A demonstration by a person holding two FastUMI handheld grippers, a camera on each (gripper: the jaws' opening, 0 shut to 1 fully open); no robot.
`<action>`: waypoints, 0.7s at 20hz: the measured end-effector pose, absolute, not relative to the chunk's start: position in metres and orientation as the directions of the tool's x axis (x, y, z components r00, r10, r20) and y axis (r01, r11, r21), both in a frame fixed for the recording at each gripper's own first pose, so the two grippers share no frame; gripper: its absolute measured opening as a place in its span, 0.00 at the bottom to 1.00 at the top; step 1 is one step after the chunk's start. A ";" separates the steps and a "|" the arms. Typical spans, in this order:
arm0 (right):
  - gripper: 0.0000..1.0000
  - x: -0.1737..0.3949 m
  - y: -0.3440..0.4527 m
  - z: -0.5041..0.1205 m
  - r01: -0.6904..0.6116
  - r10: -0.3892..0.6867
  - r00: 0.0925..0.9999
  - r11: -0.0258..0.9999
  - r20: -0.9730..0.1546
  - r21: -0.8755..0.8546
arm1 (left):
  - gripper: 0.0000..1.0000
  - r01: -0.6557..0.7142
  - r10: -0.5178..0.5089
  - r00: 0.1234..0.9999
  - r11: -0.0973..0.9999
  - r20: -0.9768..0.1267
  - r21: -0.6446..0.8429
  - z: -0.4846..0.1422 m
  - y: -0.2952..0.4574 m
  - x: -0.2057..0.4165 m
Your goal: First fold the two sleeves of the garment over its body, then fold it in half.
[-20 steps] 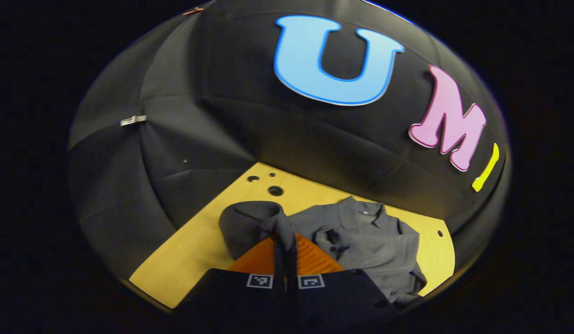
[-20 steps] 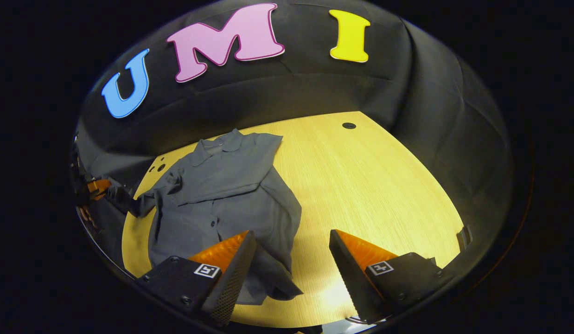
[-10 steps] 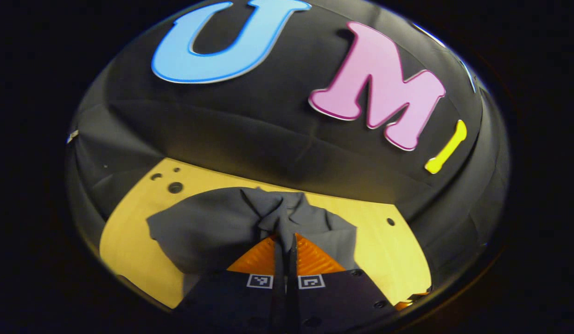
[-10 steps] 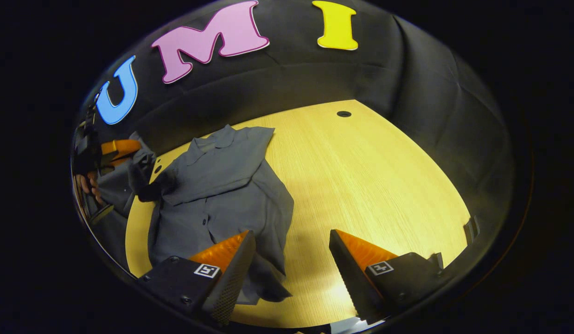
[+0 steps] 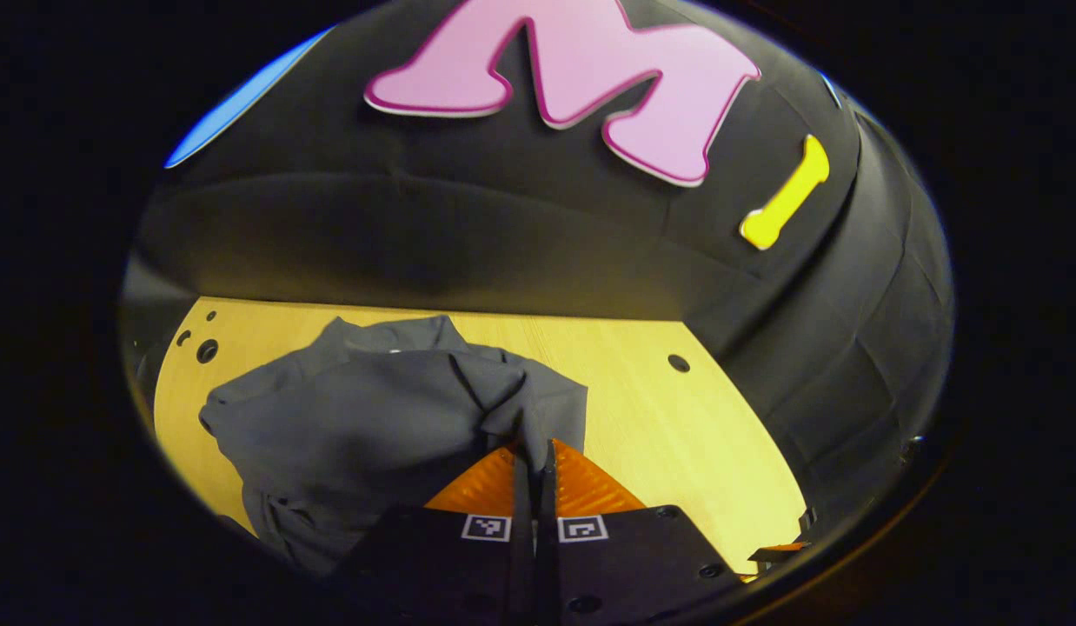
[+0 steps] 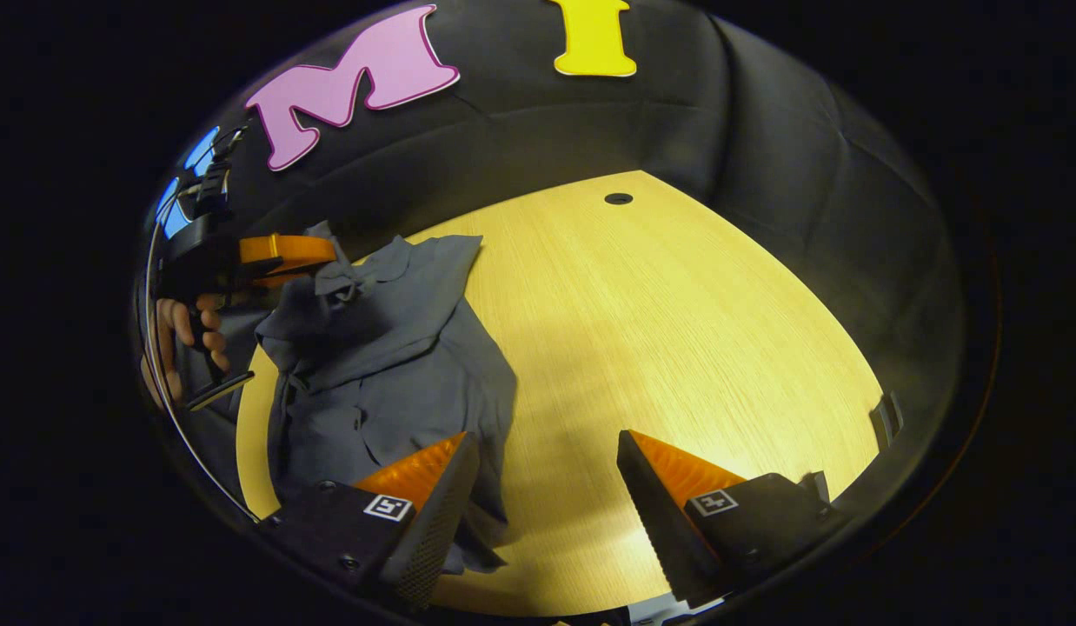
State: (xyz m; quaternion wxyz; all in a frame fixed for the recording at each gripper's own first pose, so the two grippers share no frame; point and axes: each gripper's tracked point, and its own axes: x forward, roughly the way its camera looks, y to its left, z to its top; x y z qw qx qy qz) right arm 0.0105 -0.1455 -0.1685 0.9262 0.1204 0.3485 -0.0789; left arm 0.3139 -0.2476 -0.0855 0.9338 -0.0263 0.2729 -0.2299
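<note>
A grey button-up shirt (image 6: 390,365) lies on the wooden table (image 6: 677,330), collar toward the back wall. My left gripper (image 5: 534,445) is shut on the shirt's sleeve (image 5: 512,404), which drapes across the shirt's body (image 5: 355,426). In the right gripper view that same left gripper (image 6: 334,256), held by a hand (image 6: 186,335), carries the sleeve end lifted above the shirt's chest. My right gripper (image 6: 547,439) hangs open above the table by the shirt's right hem, with nothing between its fingers.
The table has small round holes near its back edge (image 6: 618,198) and at its left corner (image 5: 206,350). Black cloth walls close in the table at the back and right. Bare tabletop spreads to the right of the shirt.
My left gripper has carried the sleeve rightward, from beside the shirt to over its body. The right gripper has stayed open and nearly still.
</note>
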 end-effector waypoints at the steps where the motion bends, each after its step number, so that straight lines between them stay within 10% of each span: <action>1: 0.99 0.010 -0.149 -0.170 0.240 -0.062 0.739 0.955 -0.671 0.176 | 0.05 0.417 -0.431 0.738 0.896 -0.519 -0.151 -0.095 -0.254 0.318; 5: 0.99 0.011 -0.157 -0.177 0.268 -0.066 0.723 0.944 -0.688 0.191 | 0.12 0.437 -0.437 0.711 0.888 -0.552 -0.140 -0.117 -0.275 0.322; 12: 0.99 0.026 -0.135 -0.179 0.211 0.002 0.723 0.951 -0.690 0.224 | 0.97 0.411 -0.442 0.728 0.893 -0.525 -0.183 -0.103 -0.247 0.313; 14: 0.99 0.031 -0.121 -0.177 0.171 0.043 0.726 0.955 -0.686 0.241 | 0.97 0.357 -0.407 0.750 0.913 -0.521 -0.199 -0.099 -0.214 0.308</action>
